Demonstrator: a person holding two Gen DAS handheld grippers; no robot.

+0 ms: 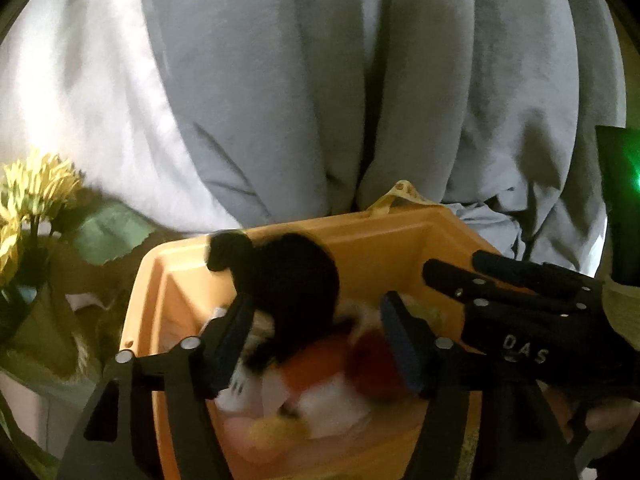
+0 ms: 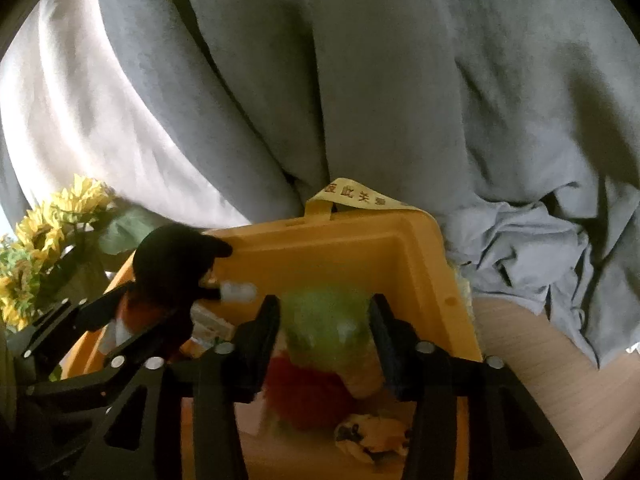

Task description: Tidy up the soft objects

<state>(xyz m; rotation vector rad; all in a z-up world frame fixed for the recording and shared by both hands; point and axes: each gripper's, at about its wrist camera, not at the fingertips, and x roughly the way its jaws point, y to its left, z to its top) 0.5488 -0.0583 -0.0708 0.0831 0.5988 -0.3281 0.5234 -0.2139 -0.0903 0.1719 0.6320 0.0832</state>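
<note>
A yellow plastic bin (image 1: 400, 240) (image 2: 360, 240) holds several soft toys. My left gripper (image 1: 316, 340) is above the bin with its jaws wide apart around a plush with a black head, orange body and white parts (image 1: 292, 280); only the left pad seems to touch it. It also shows in the right wrist view (image 2: 172, 264), between the left gripper's fingers. My right gripper (image 2: 326, 332) is over the bin, its pads against both sides of a green and red plush (image 2: 324, 320). A small yellow plush (image 2: 372, 432) lies in the bin.
Grey curtain (image 1: 320, 80) hangs right behind the bin, with bunched grey cloth (image 2: 540, 248) at the right. Artificial sunflowers (image 1: 28, 200) (image 2: 44, 236) stand at the left. A light wooden surface (image 2: 560, 380) lies right of the bin. A dark object with a green light (image 1: 624, 184) is at the far right.
</note>
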